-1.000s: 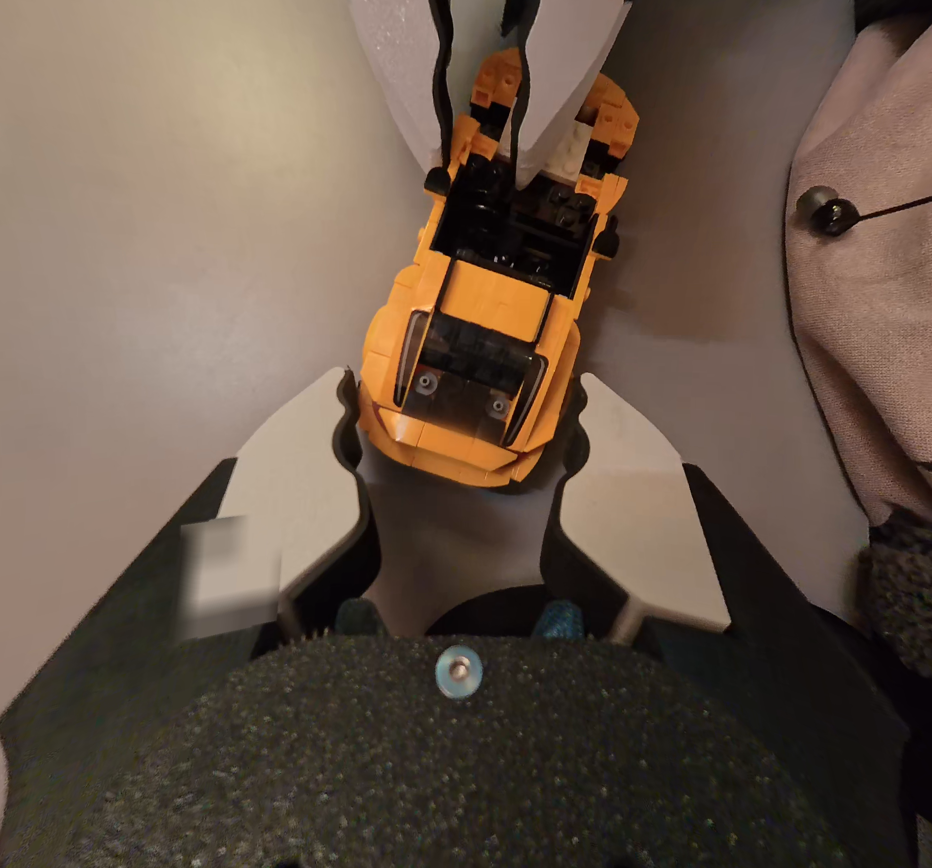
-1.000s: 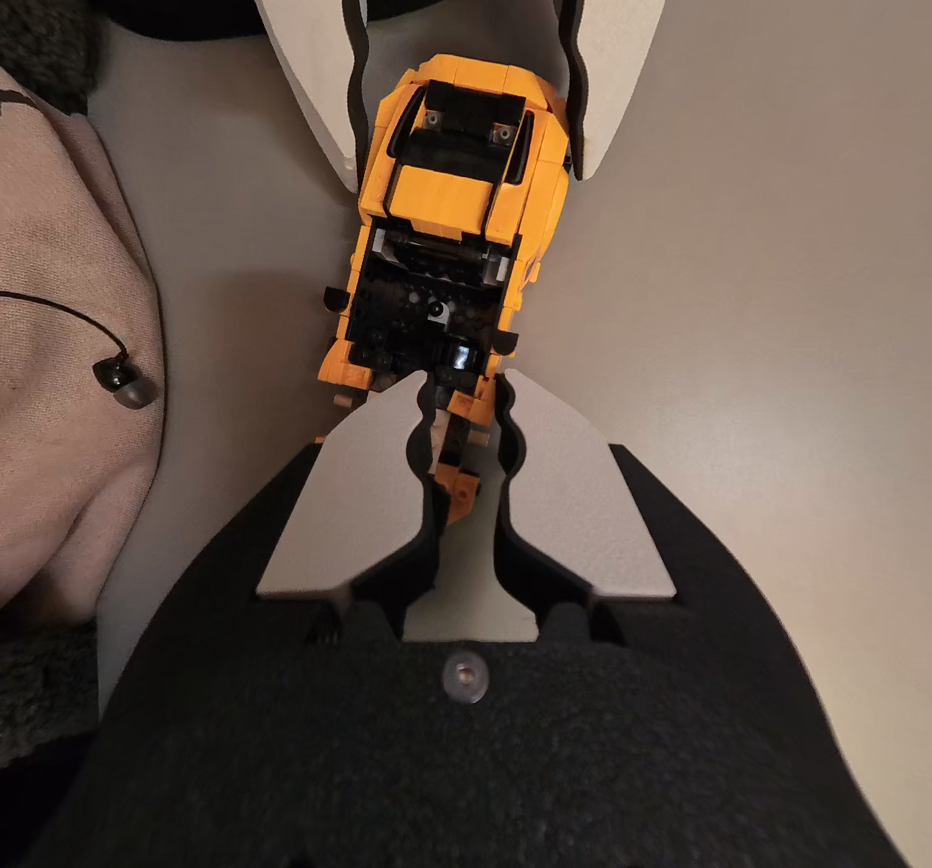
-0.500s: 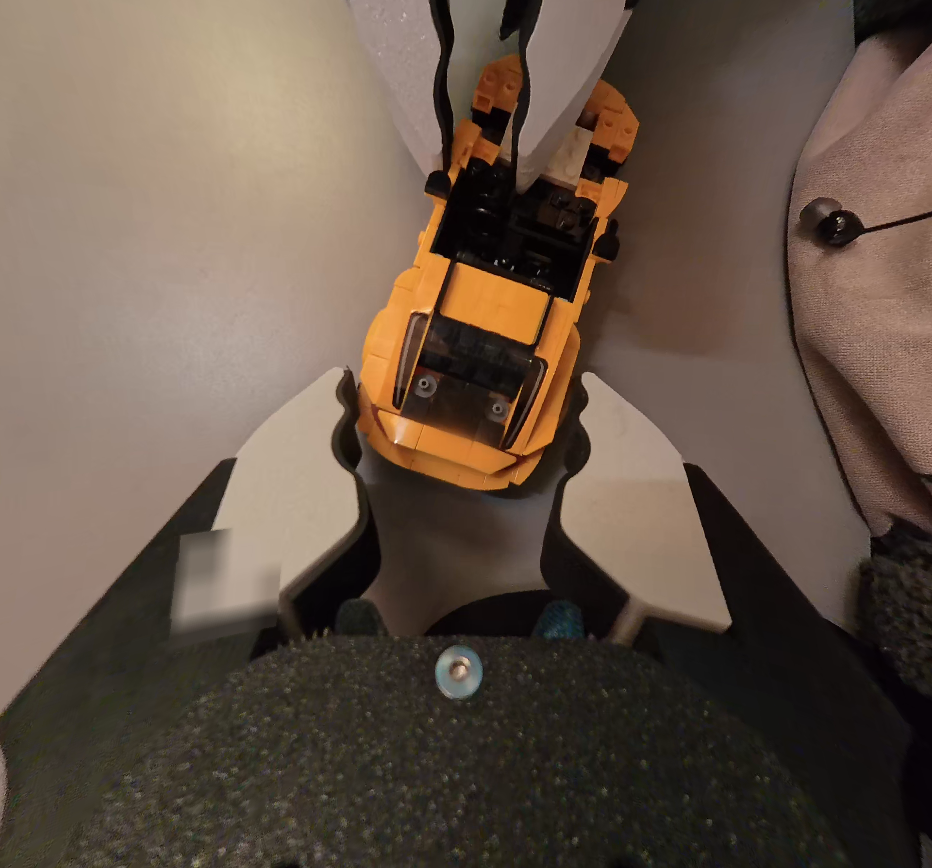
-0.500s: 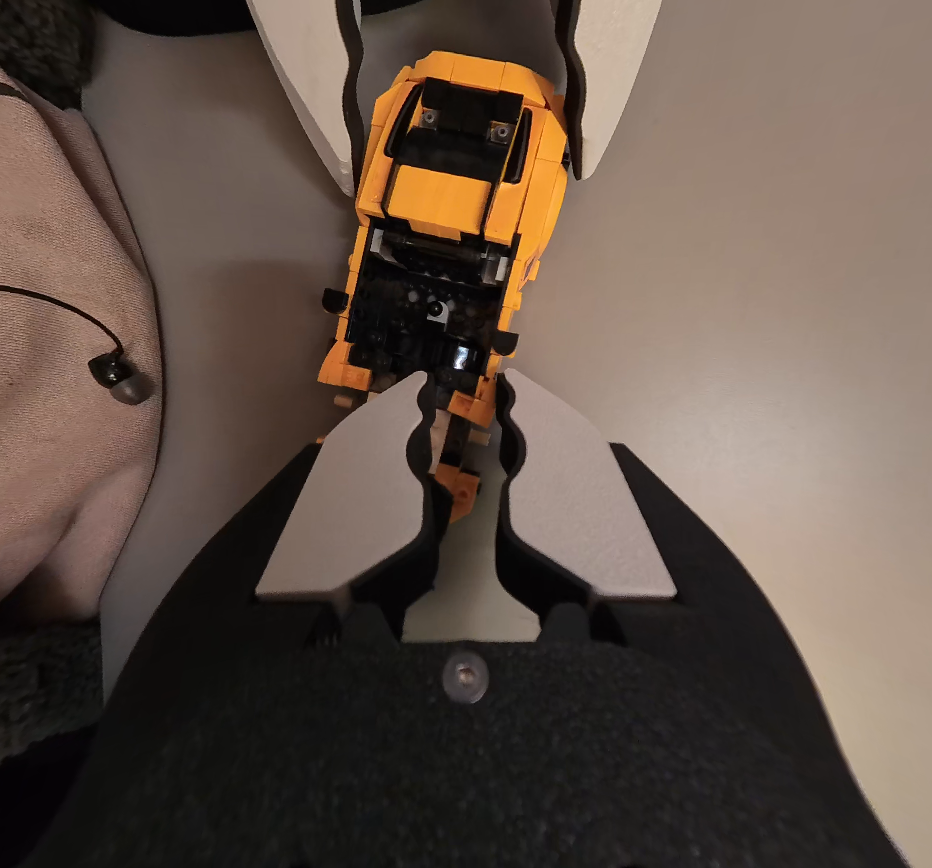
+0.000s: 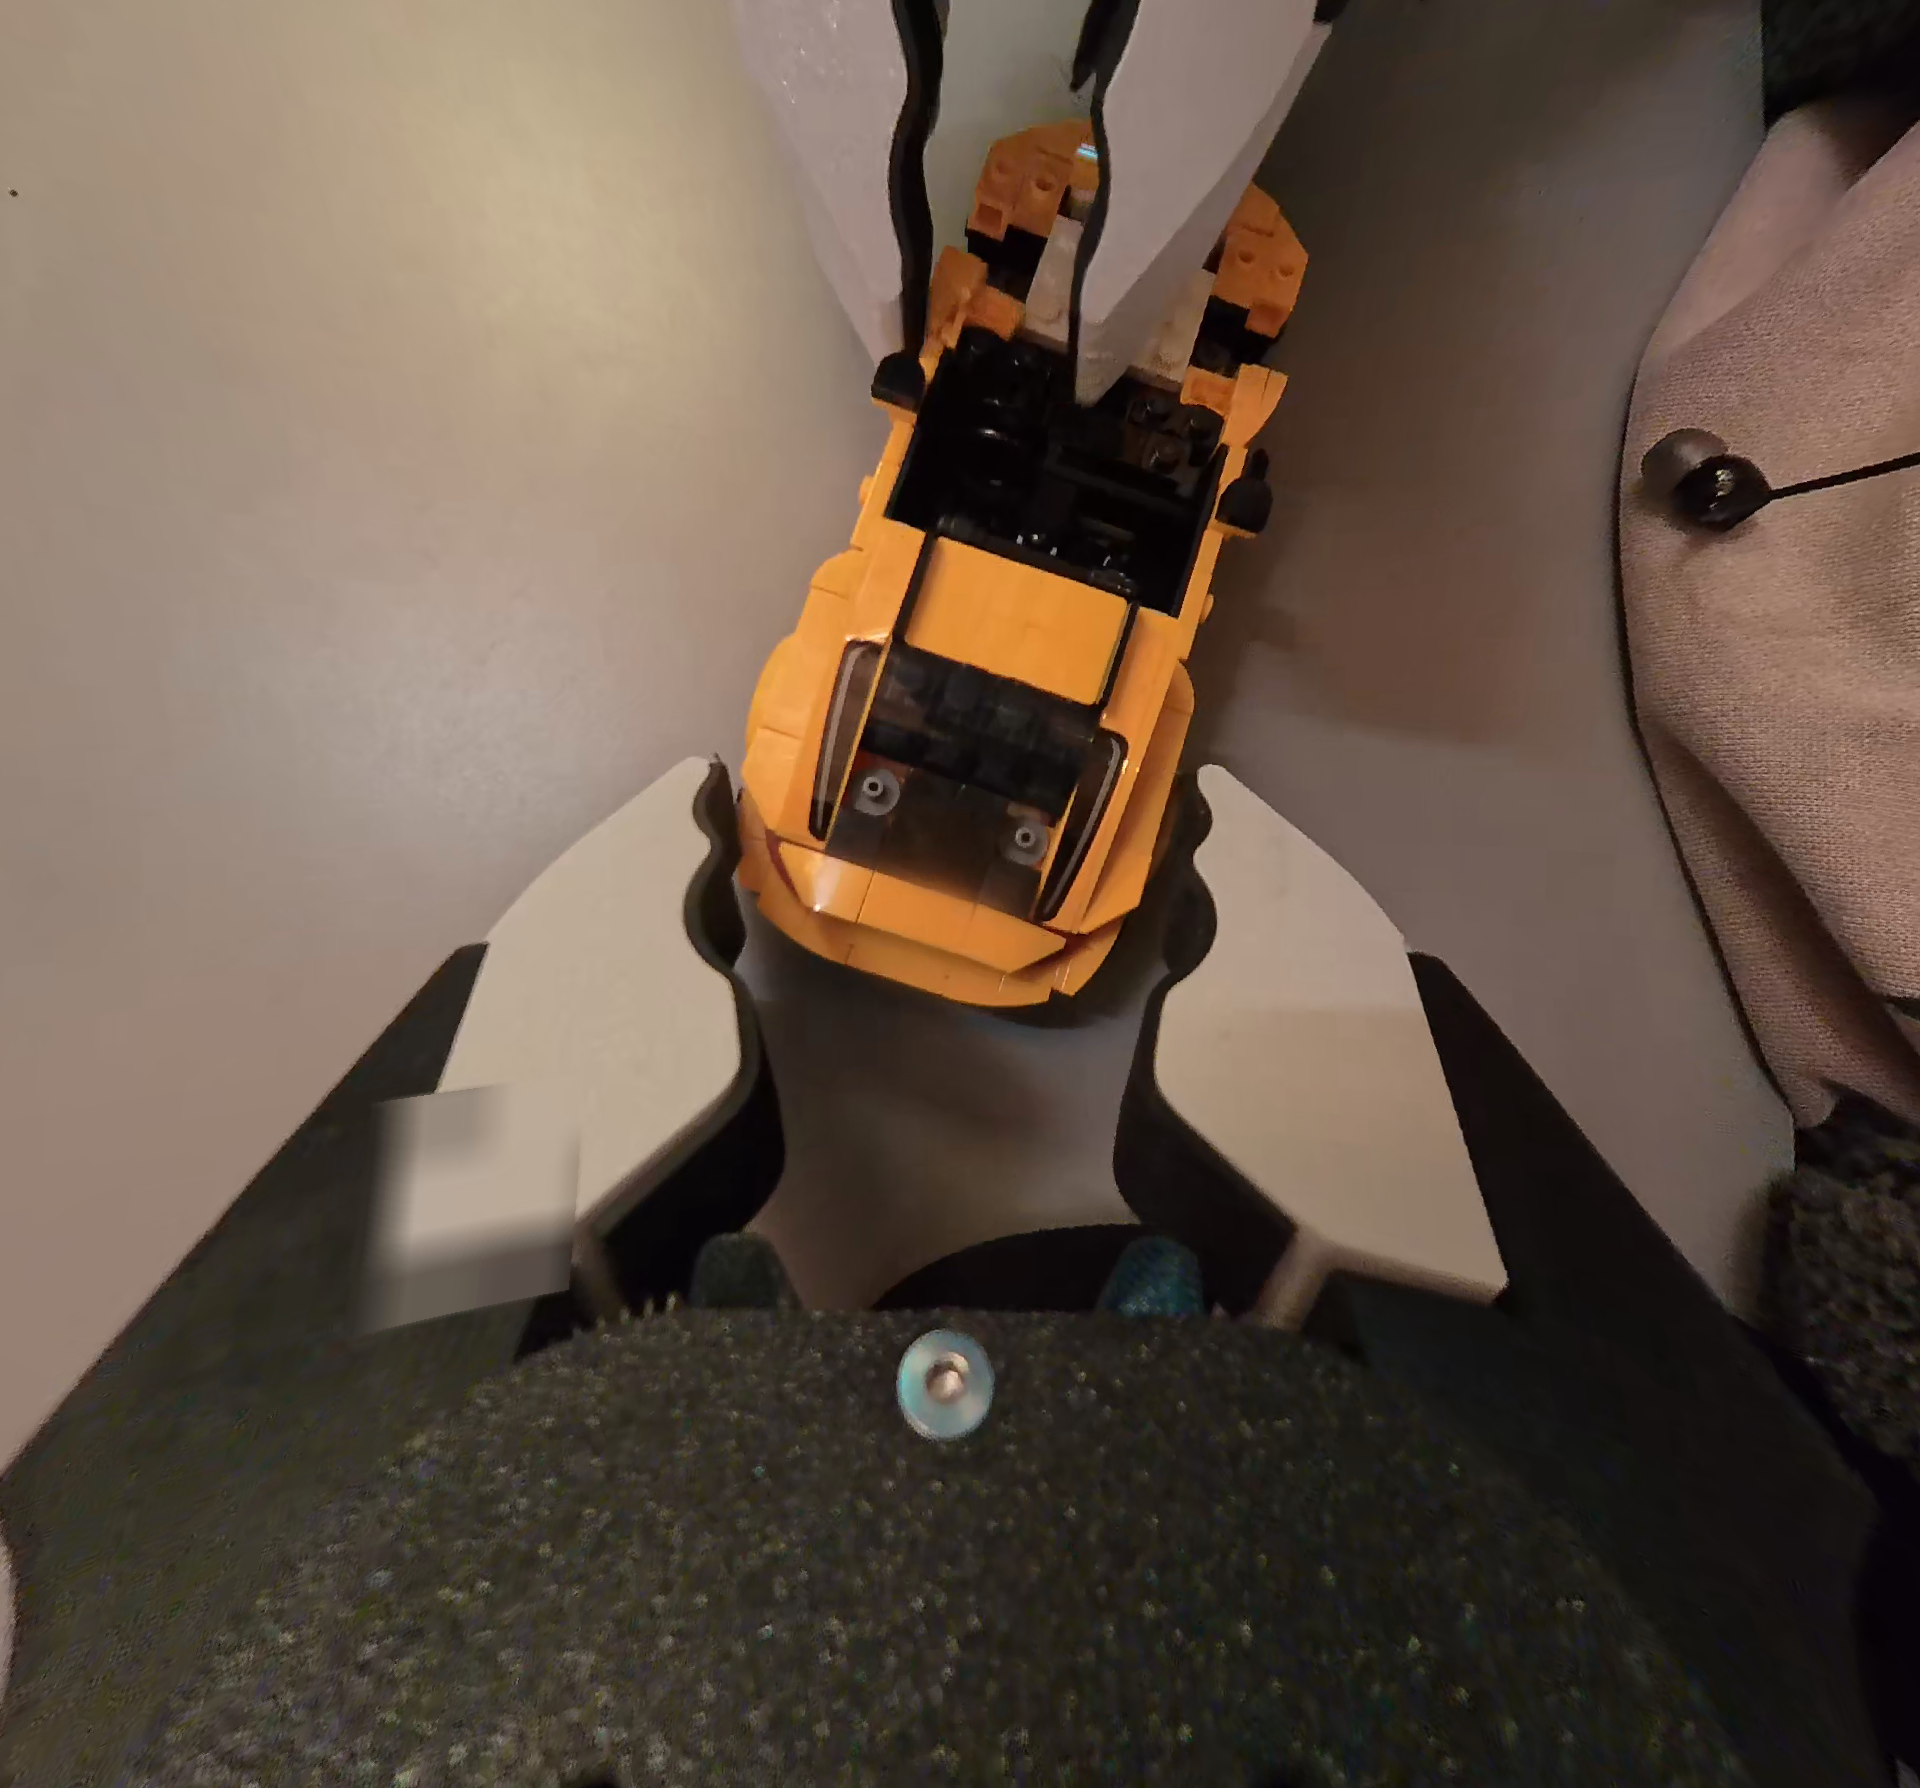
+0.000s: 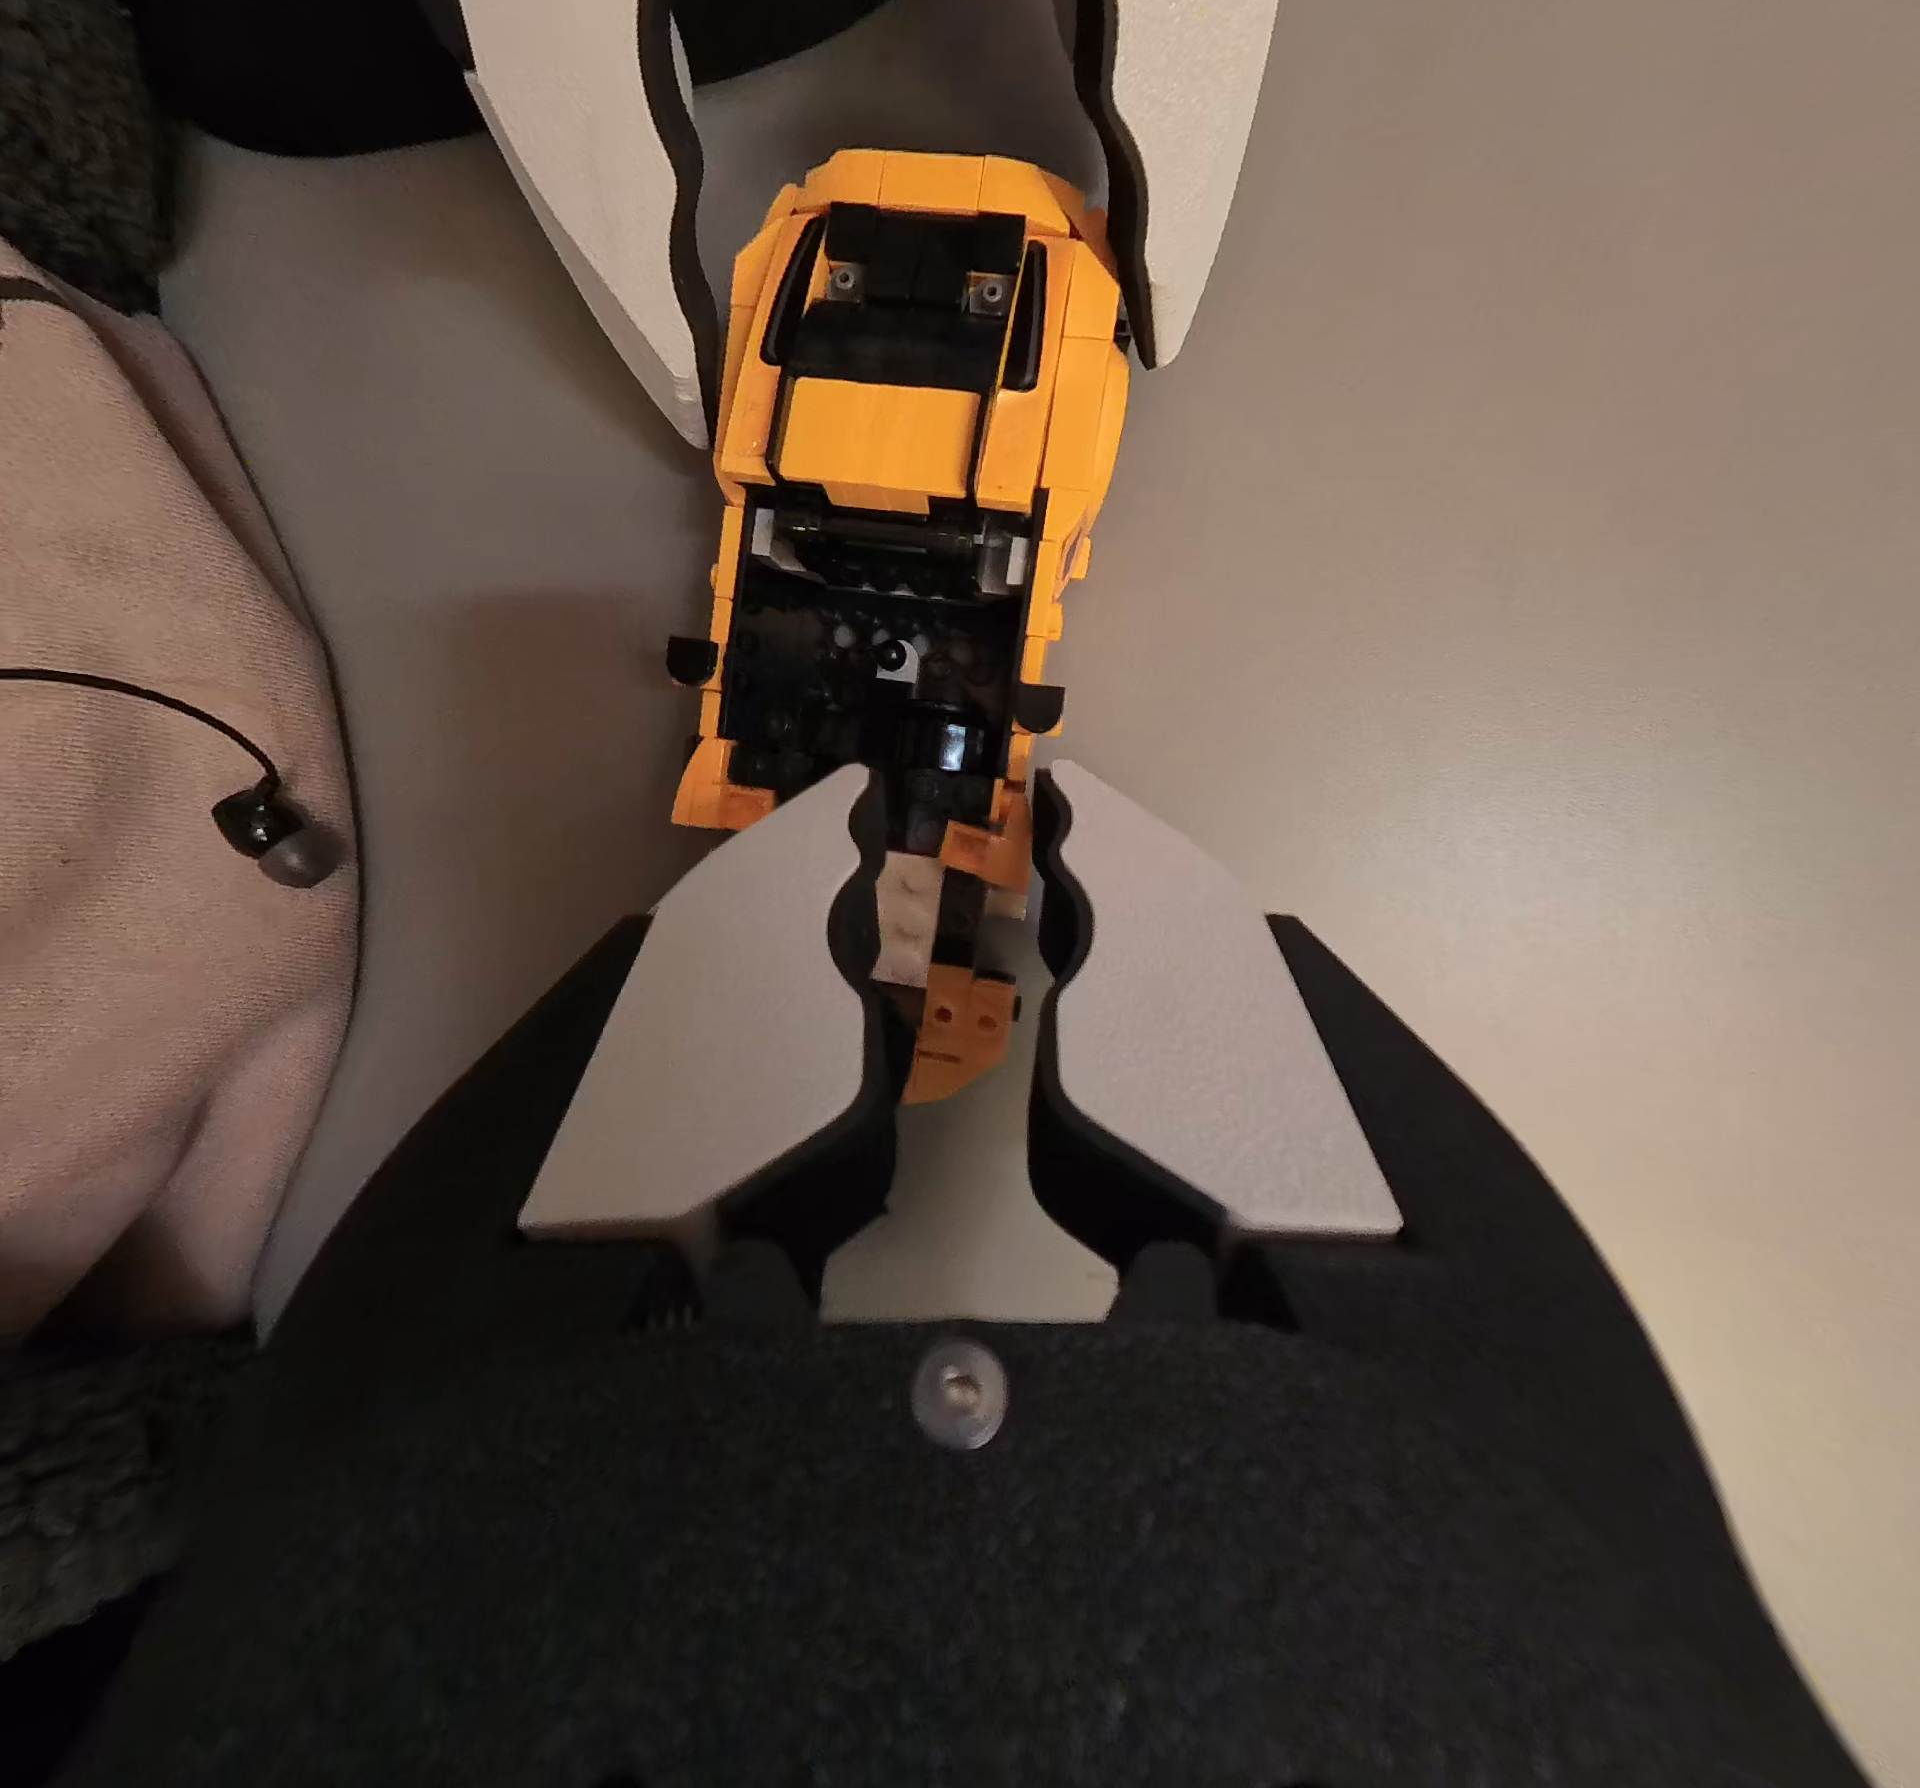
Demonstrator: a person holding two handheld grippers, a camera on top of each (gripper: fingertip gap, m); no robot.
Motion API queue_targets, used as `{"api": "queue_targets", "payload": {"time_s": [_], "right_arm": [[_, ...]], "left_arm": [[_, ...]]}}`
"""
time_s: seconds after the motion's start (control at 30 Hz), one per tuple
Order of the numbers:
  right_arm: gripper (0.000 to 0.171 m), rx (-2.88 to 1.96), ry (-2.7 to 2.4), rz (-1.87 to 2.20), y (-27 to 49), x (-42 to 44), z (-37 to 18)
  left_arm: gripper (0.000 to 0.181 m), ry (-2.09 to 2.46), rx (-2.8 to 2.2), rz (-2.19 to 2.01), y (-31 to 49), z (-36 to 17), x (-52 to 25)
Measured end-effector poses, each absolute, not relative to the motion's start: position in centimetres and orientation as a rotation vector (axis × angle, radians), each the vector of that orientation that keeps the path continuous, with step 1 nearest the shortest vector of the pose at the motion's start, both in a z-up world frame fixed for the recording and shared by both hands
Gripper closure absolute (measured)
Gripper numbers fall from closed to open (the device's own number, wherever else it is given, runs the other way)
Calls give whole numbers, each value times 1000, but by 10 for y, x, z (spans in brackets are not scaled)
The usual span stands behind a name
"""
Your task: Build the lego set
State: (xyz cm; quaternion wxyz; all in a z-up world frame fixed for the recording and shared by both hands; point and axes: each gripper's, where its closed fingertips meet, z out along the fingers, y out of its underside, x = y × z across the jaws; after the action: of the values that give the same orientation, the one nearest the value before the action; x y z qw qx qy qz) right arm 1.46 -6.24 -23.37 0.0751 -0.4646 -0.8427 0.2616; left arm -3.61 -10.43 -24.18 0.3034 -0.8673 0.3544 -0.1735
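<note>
Lego car (image 5: 997, 658), orange and black, is seen on the pale tabletop (image 5: 364, 491) in the left wrist view, its closed end bracketed by the left gripper (image 5: 961, 803), whose jaws are set wide against both flanks. The right gripper (image 5: 997, 325) is seen at the far, unfinished end.

Right wrist view: the right gripper (image 6: 951, 824), half a second ago nearly closed on the stack of white and orange bricks (image 6: 935, 949), is now spread moderately, the stack loose between its fingers. Judged: grip released, piece probably seated. An earbud (image 6: 272, 834) lies on pink cloth (image 6: 135, 803) at the table's edge.
</note>
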Motion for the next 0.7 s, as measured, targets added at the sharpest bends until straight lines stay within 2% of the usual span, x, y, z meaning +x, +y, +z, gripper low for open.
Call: {"api": "queue_targets", "payload": {"time_s": [0.4,0.7], "right_arm": [[143,-1556,-2386,811,-64,15,-233],[140,-1391,-2456,889,-69,17,-232]], "left_arm": [[102,935,-2300,-451,-105,-242,-36],[102,955,-2274,-463,-105,-241,-34]]}}
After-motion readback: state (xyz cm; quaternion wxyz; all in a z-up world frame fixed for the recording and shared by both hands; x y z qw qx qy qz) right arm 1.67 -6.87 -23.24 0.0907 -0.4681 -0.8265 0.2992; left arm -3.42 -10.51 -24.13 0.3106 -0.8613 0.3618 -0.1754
